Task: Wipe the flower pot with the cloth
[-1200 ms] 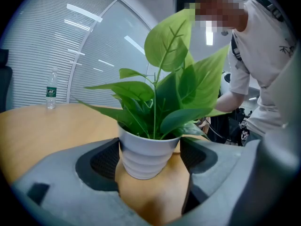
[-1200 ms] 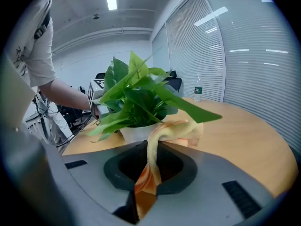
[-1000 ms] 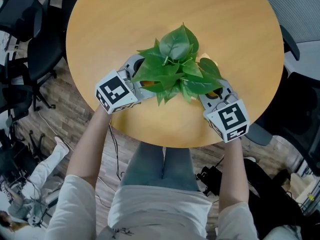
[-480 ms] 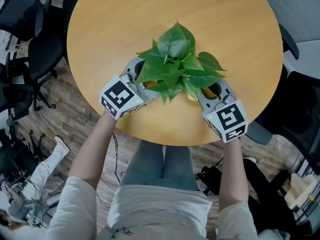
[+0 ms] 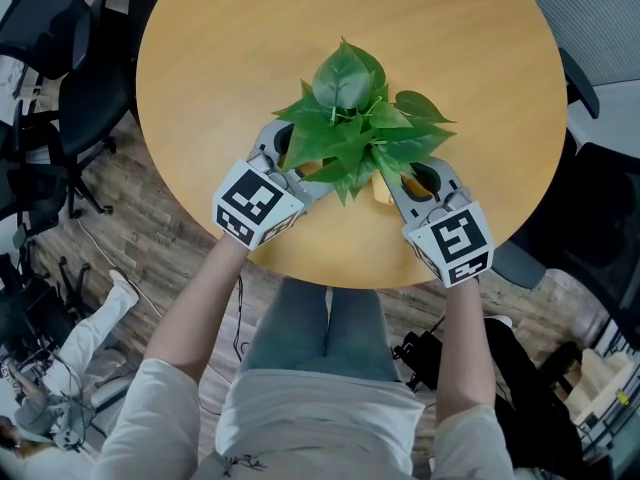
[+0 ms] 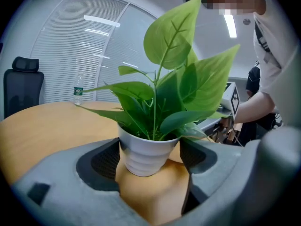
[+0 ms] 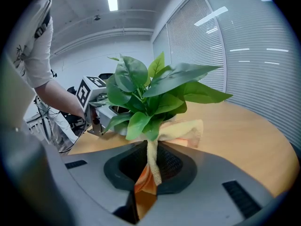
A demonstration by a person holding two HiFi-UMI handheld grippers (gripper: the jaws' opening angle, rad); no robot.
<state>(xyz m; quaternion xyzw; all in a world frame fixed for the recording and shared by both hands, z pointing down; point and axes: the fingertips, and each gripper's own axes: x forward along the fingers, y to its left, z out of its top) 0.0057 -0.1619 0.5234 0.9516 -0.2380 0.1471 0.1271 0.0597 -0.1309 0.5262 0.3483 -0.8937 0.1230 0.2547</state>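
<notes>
Left gripper view: left fingers (image 6: 106, 161), spread wide, clasp the pot (image 6: 143, 157); right fingers (image 7: 171, 166) pinch the cloth (image 7: 186, 131) beside it. Steady support and firm cloth pressure should wipe cleanly.

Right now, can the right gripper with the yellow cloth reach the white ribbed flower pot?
Probably yes: the right gripper, shut on the yellow cloth, sits beside the white ribbed flower pot that the left gripper grips; only green leaves hang between them.
</notes>
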